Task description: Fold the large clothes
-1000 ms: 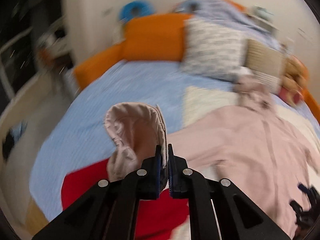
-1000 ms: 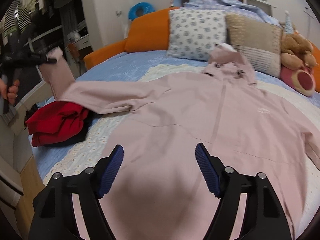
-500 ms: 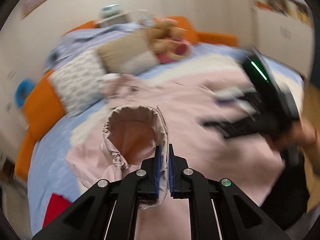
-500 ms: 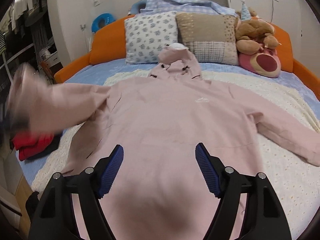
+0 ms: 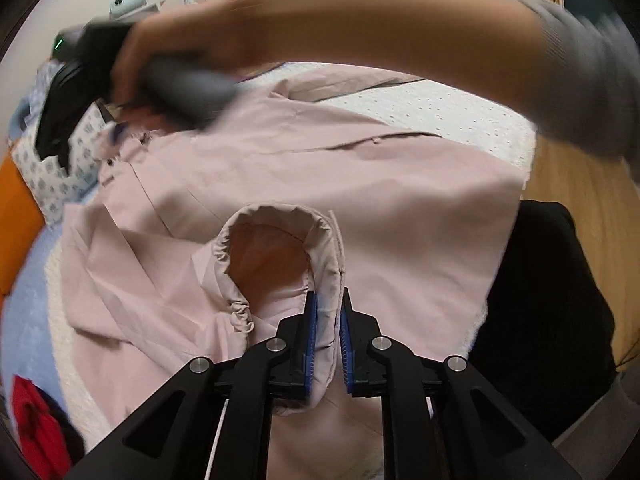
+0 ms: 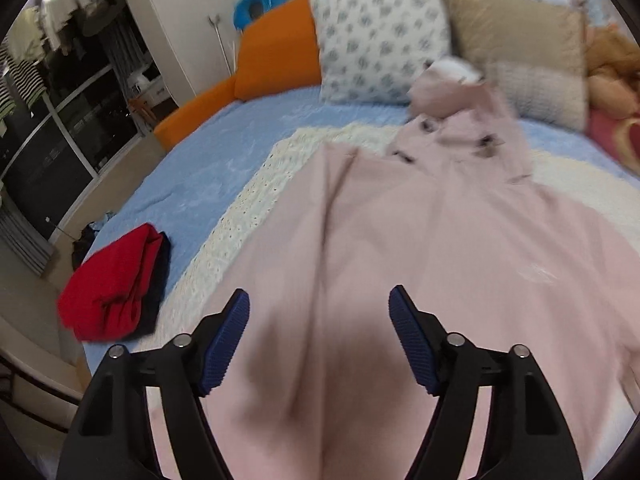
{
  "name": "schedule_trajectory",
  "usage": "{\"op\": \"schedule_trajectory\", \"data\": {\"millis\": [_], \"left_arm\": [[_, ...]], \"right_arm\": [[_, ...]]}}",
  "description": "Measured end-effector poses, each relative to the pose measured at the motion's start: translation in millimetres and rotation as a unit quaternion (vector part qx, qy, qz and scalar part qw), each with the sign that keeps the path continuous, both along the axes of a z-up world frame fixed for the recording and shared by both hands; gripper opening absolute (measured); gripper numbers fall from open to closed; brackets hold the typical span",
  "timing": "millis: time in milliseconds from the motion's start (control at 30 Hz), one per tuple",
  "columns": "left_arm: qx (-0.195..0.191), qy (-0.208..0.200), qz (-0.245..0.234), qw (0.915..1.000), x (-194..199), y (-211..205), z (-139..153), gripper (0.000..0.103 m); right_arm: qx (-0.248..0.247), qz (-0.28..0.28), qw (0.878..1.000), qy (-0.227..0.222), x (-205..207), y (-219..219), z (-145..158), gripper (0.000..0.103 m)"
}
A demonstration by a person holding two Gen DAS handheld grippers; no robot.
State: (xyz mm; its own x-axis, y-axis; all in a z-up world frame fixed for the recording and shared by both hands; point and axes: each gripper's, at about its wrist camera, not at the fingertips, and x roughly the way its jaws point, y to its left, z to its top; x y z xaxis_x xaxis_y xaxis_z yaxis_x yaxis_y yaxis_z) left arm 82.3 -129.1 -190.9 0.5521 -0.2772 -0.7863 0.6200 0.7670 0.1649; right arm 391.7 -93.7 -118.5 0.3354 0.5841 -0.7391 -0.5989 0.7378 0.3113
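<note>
A large pale pink hooded jacket (image 5: 360, 184) lies spread front-up on the bed; it also fills the right wrist view (image 6: 420, 248), hood toward the pillows. My left gripper (image 5: 329, 316) is shut on the jacket's sleeve cuff (image 5: 280, 248) and holds it above the jacket's body, the sleeve folded across. My right gripper (image 6: 320, 320) is open and empty, hovering just above the jacket's lower left part. In the left wrist view the right gripper (image 5: 80, 92) and the person's arm (image 5: 360, 36) cross the top, blurred.
A red folded garment (image 6: 112, 284) lies on the blue sheet (image 6: 208, 172) at the bed's left edge. Patterned pillow (image 6: 380, 40), beige pillow (image 6: 516, 44) and plush toy (image 6: 612, 68) line the orange headboard (image 6: 276, 56). A white knit blanket (image 6: 256, 208) lies under the jacket. Wooden floor (image 5: 580, 184) shows right.
My left gripper has carried the sleeve cuff from the bed's left side across over the jacket's body. My right gripper has swung left and lower over the jacket, staying open.
</note>
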Motion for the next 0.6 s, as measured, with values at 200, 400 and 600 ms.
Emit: {"op": "schedule_trajectory", "data": {"millis": [200, 400, 600], "left_arm": [[-0.019, 0.034, -0.024, 0.9989, -16.6, 4.6, -23.1, 0.048], [-0.035, -0.019, -0.042, 0.9983, -40.6, 14.4, -9.0, 0.087], [-0.115, -0.002, 0.013, 0.9932, -24.3, 78.0, 25.5, 0.093]], "right_arm": [[-0.019, -0.018, 0.999, 0.047, 88.3, 87.2, -35.6, 0.055], [-0.115, -0.088, 0.989, 0.024, 126.7, 101.2, -68.9, 0.021], [-0.150, -0.079, 0.985, -0.042, 89.0, 53.1, -54.6, 0.045]]}}
